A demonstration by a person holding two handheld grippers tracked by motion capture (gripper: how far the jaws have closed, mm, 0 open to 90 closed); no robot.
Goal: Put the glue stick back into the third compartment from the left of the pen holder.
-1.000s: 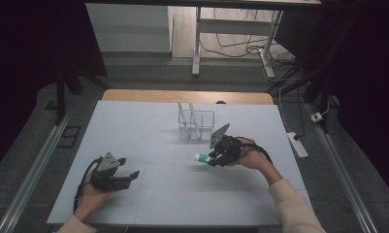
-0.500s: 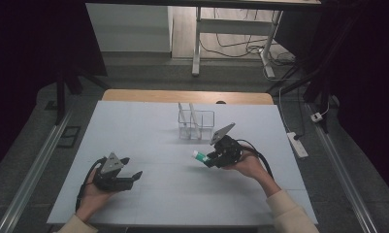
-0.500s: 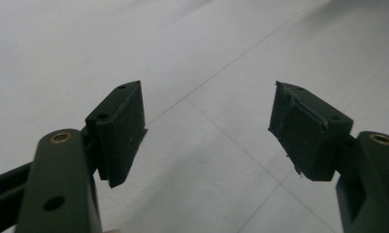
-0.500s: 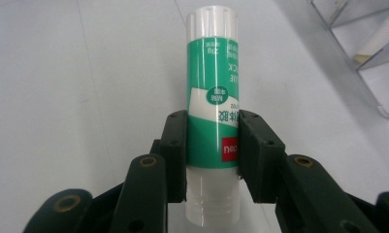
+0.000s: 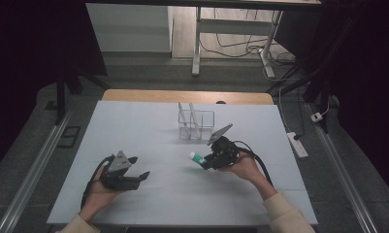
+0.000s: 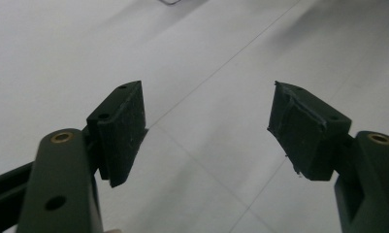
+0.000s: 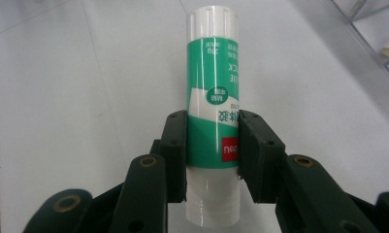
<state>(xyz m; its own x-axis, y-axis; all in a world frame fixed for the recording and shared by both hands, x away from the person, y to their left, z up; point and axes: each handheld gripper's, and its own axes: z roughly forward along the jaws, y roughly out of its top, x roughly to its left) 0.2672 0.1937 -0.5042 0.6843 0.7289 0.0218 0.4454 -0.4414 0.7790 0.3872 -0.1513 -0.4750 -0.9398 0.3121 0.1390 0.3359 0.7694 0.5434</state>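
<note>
- My right tongs [image 5: 205, 160] are clenched on a glue stick [image 5: 197, 158]; both pads press the green label around its lower middle, so the grasp sits near the balance point and the tube should not swing.
- In the right gripper view the stick [image 7: 212, 97] runs straight out along the tongs' own line, white cap at the far end, plain white base back toward my hand. Label text reads upside down from here.
- From the high view the stick's long axis lies roughly level, cap end pointing toward my left across the worktop [image 5: 148, 131]. It sits over the middle-right of the sheet; I cannot tell whether it touches the surface.
- A clear rack [image 5: 196, 124] stands just beyond the right tongs, with two pale sticks leaning in one compartment. Judgement: the glue stick likely belongs with it, and would need tipping upright before it could go in.
- My left tongs [image 5: 142, 175] are released, jaws wide apart, nothing between them; the left gripper view has bare worktop beyond the pads [image 6: 121, 131].
- The left hand [image 5: 102, 191] rests low at the near-left, well apart from the rack, presumably parked out of the way.
</note>
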